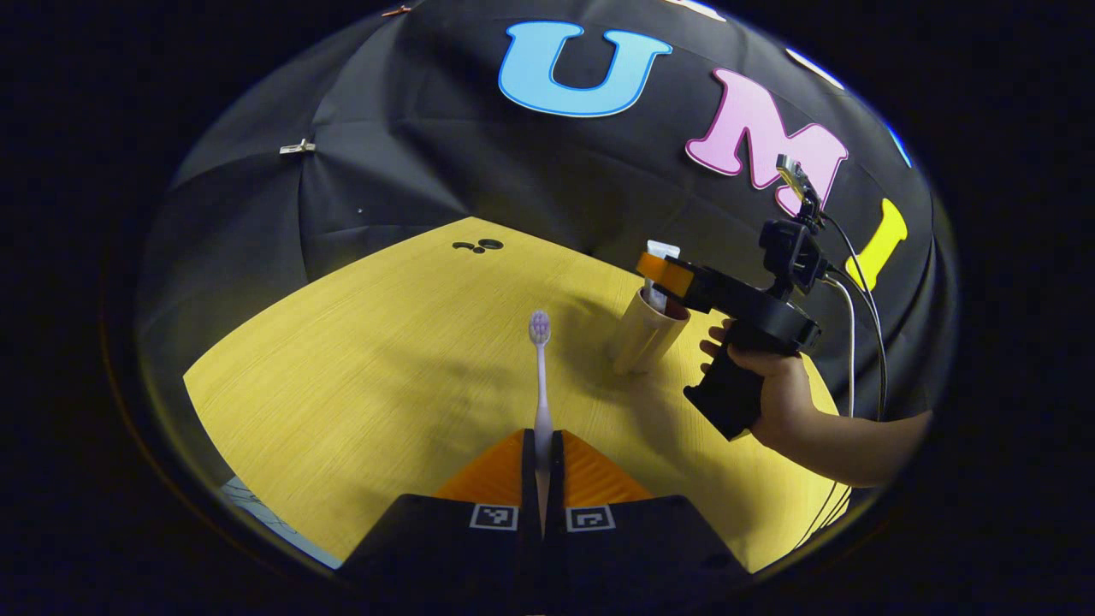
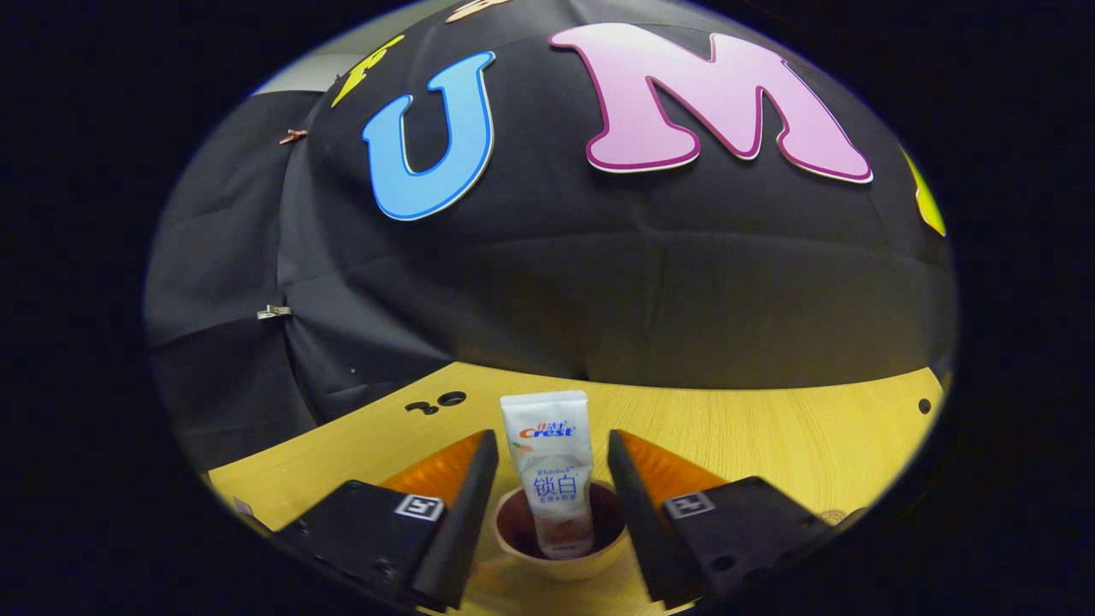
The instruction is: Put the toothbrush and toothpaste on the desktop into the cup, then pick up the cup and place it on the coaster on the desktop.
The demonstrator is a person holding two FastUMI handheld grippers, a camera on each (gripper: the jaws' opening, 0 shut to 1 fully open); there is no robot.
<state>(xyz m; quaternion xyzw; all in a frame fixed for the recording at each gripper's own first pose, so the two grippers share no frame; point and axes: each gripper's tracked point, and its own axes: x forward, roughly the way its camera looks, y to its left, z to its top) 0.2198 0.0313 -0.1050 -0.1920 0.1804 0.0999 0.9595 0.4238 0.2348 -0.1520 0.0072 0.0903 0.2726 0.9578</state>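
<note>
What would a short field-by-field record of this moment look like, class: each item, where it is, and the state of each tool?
toothbrush: clamped by its handle in the left tool, head pointing away, above the desk
toothpaste: standing upright in the cup
cup: upright on the desk
right tool: open, one finger on each side of the toothpaste, apart from it
hand: holding the right tool beside the cup
step left: toothbrush not yet in the cup
</note>
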